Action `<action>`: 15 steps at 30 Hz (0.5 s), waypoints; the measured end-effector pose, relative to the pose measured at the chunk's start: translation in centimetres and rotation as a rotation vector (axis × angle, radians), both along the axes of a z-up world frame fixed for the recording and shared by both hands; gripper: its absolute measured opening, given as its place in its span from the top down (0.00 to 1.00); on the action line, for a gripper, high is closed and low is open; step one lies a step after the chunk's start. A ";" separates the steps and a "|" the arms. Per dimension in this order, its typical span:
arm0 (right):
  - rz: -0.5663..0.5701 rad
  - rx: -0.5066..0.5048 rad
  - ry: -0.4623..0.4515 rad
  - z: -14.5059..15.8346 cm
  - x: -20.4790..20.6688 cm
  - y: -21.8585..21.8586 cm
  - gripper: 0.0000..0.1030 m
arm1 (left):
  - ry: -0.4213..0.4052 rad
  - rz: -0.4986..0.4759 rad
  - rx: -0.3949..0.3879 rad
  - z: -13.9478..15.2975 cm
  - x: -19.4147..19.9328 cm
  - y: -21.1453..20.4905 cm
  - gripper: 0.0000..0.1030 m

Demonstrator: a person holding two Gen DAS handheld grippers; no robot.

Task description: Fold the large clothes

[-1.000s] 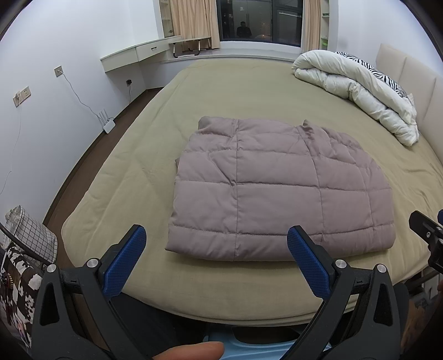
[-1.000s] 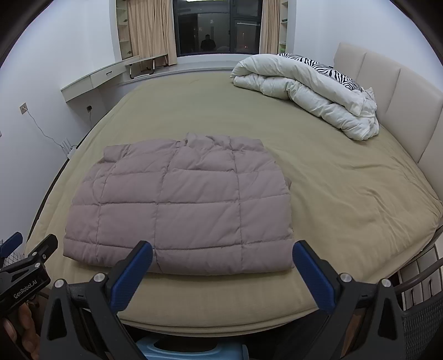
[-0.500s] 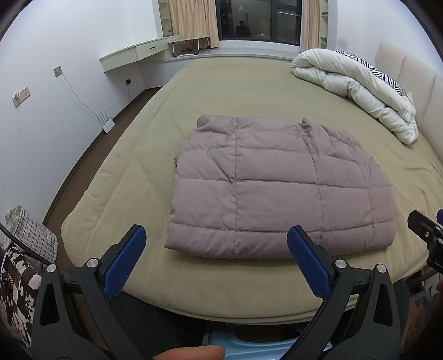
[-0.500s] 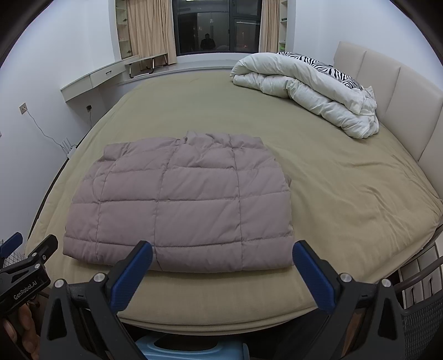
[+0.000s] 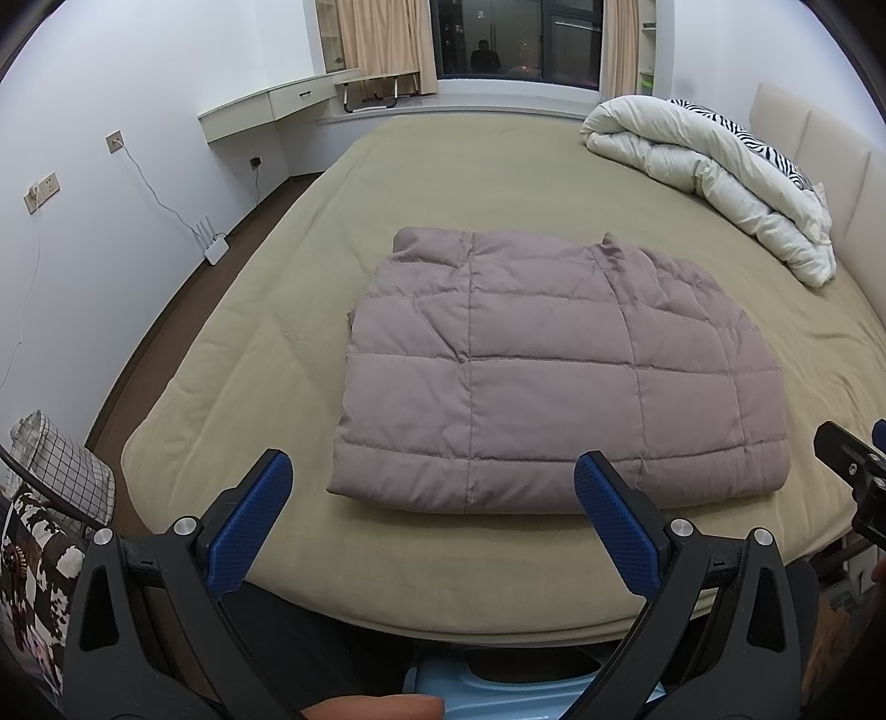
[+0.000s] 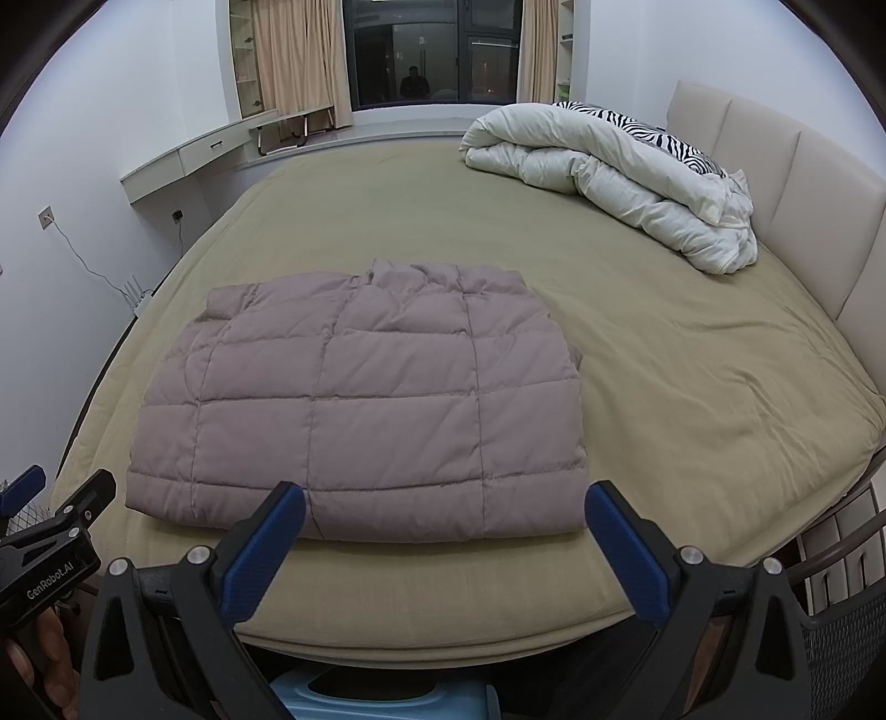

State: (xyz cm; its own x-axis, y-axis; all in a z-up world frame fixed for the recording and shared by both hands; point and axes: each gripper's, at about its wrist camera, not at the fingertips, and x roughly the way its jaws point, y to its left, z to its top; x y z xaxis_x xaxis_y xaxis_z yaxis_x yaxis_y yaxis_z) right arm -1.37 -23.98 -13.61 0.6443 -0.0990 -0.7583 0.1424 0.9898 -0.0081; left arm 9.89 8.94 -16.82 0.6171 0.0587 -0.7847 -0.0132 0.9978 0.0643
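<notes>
Nearest the lens, the left claw point(image 5: 426, 515) stands wide, its blue pads apart with nothing between them, held back over the near edge of the bed point(image 5: 277, 343). The right claw point(image 6: 446, 540) is likewise spread and empty, level with the same edge. Both hang short of the cloth, which reads as a pause to look the work over rather than a reach.

Just beyond them lies the quilted jacket point(image 5: 554, 376) — mauve, padded, laid as a squarish bundle near the foot of the bed, its thick doubled edge towards the claws. It looks already folded; its near placement likely keeps it within easy reach. Whether another fold is meant, I cannot tell.

Farther off, a white duvet point(image 6: 609, 171) is heaped against the headboard point(image 6: 803, 183), well apart from the jacket, leaving the middle of the bed bare for working. Beyond that are a window point(image 6: 432, 50) and curtains point(image 6: 293, 55).

The left view alone shows a checked bag point(image 5: 61, 471) by the bed's corner and a router point(image 5: 213, 246) on the floor by the wall. The right view alone shows the jacket's right edge square-on, a wire basket point(image 6: 841, 626) at the lower right — and the other claw's body marked "GenRobot.AI"
</notes>
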 end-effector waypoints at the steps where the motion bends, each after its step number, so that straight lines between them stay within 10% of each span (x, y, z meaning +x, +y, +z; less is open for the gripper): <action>1: 0.000 0.001 0.001 0.0 0.0 0.0 0.00 | 0.000 -0.001 0.001 0.0 0.0 0.0 0.00; 15: -0.002 0.001 0.001 0.0 0.0 -0.1 0.00 | -0.013 -0.017 0.004 0.1 0.1 0.2 0.00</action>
